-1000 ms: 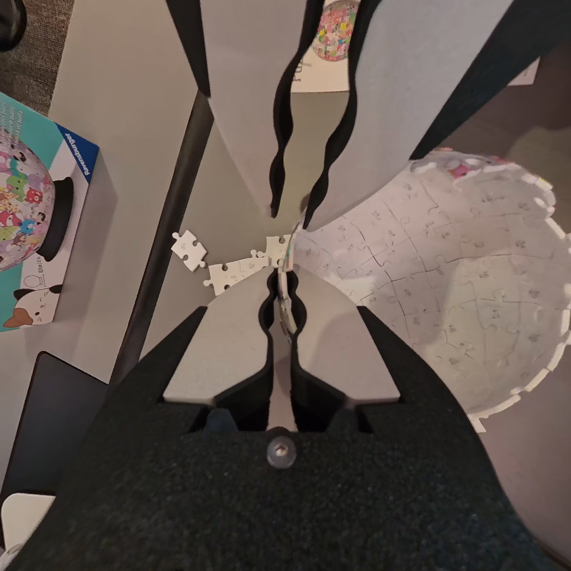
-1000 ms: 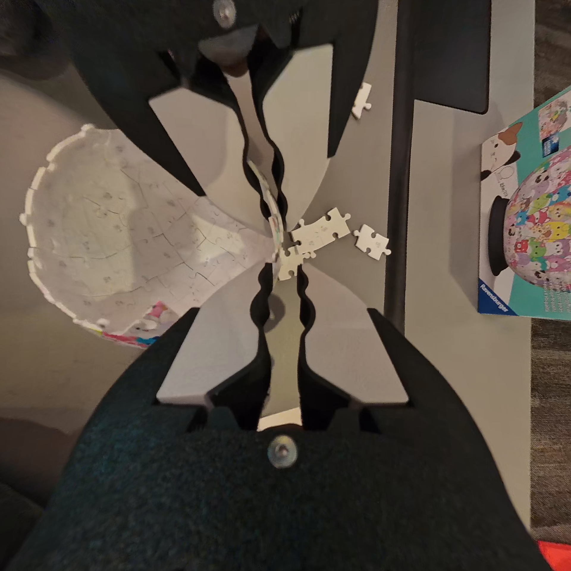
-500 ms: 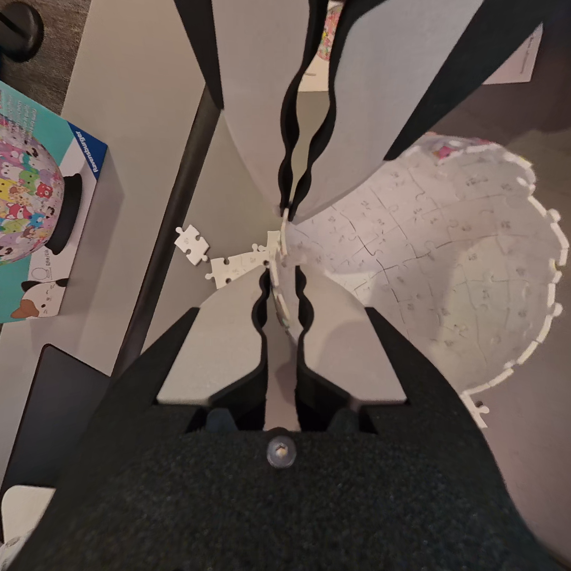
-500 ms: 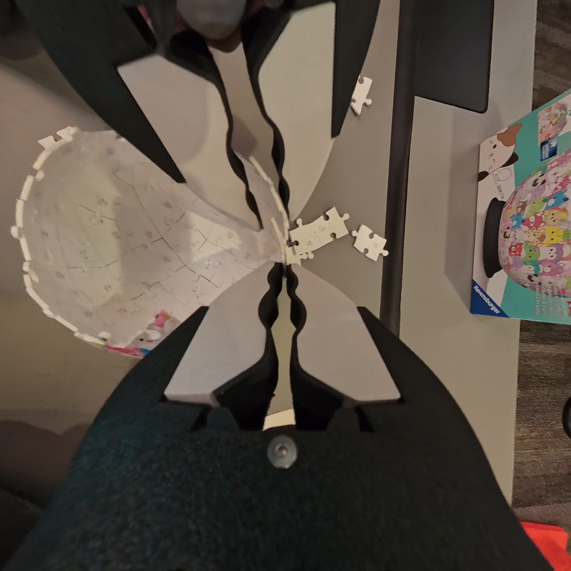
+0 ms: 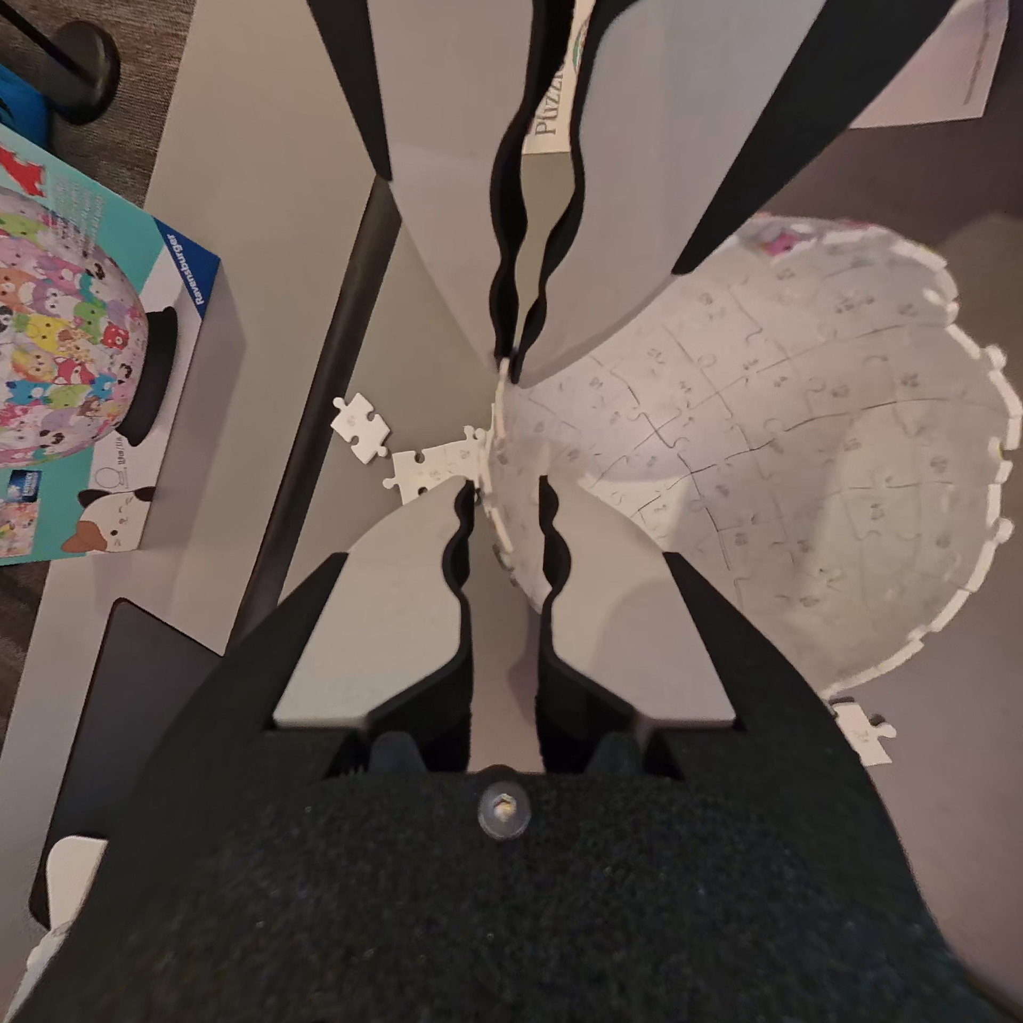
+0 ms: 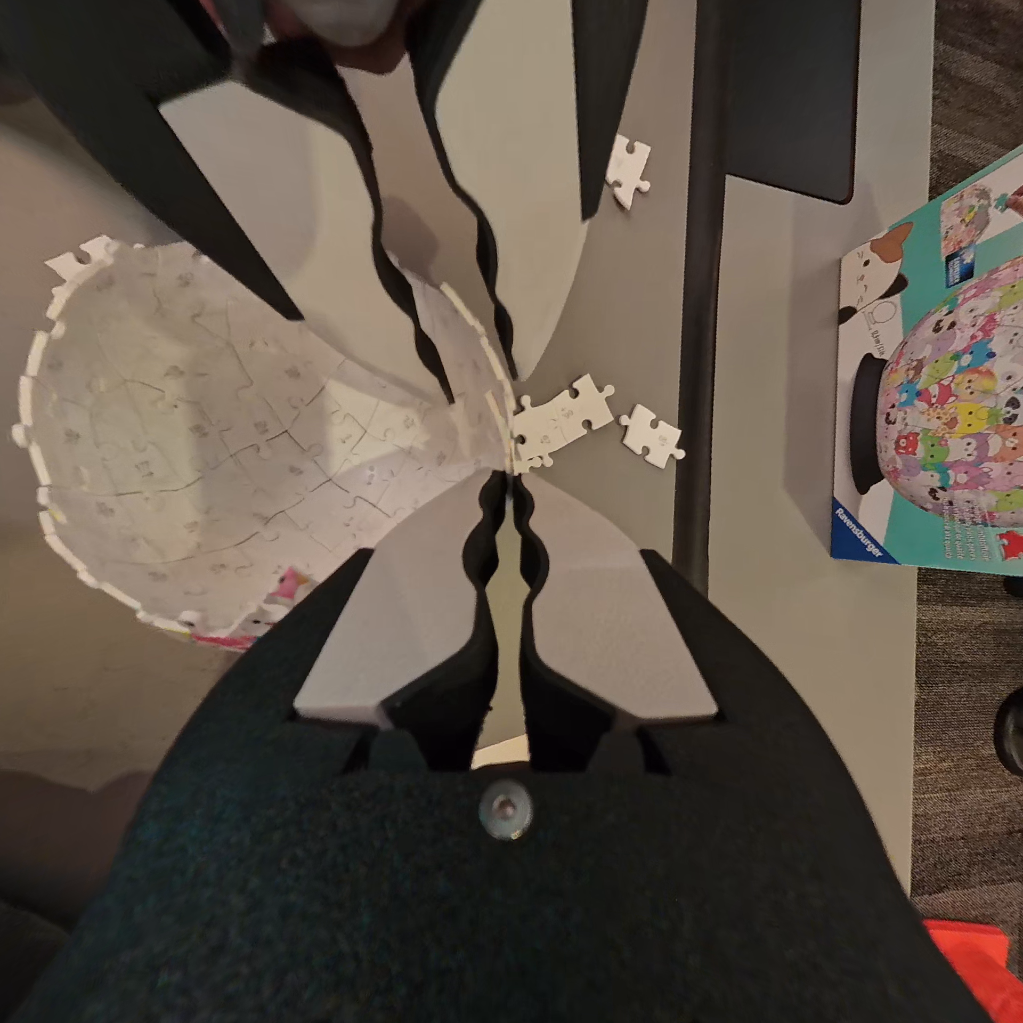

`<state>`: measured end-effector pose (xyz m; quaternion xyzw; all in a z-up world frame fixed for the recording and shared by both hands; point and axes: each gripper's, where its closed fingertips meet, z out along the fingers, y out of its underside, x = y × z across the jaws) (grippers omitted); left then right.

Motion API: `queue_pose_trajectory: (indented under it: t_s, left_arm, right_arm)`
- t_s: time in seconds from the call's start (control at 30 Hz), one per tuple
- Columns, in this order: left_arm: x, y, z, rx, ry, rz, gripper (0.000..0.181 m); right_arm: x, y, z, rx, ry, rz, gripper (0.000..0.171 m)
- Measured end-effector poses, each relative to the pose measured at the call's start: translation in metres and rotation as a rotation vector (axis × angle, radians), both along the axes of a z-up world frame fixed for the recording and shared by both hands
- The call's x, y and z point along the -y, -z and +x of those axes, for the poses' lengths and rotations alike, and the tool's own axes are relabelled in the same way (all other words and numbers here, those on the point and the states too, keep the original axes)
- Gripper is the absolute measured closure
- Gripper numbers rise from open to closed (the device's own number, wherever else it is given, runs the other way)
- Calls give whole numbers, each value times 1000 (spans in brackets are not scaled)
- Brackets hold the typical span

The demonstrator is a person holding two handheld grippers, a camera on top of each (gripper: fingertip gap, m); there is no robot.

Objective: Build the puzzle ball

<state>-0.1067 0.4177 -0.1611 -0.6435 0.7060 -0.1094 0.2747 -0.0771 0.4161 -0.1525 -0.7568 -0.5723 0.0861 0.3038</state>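
Note:
The half-built puzzle ball (image 5: 802,470) is a white bowl of joined pieces, seen from its inner side, with a coloured outside showing at its far edge. It also shows in the right wrist view (image 6: 182,443). My right gripper (image 6: 508,481) is shut on the bowl's rim and enters the left wrist view from the top (image 5: 506,362). My left gripper (image 5: 505,484) is open, its fingers standing either side of the same rim with a gap. In the right wrist view it (image 6: 480,385) comes in from the top.
Loose white pieces lie on the grey table: a joined pair (image 6: 564,423), a single piece (image 6: 650,437), another (image 6: 628,163), and one by the bowl (image 5: 861,730). The puzzle box (image 5: 83,360) lies beyond a dark bar (image 5: 310,415). A paper sheet (image 5: 941,72) lies at the back. My two grippers' fingertips are within a few centimetres of each other.
My right gripper closed onto the bowl's rim. My left gripper, shut on the rim before, has opened. The bowl has shifted slightly.

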Motion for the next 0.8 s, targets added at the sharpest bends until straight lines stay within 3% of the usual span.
queue_pose_trajectory:
  t_s: [0.8]
  left_arm:
    - [-5,-5,3,10,13,-23,167]
  right_arm:
    - [-7,-3,1,-11,44,33,168]
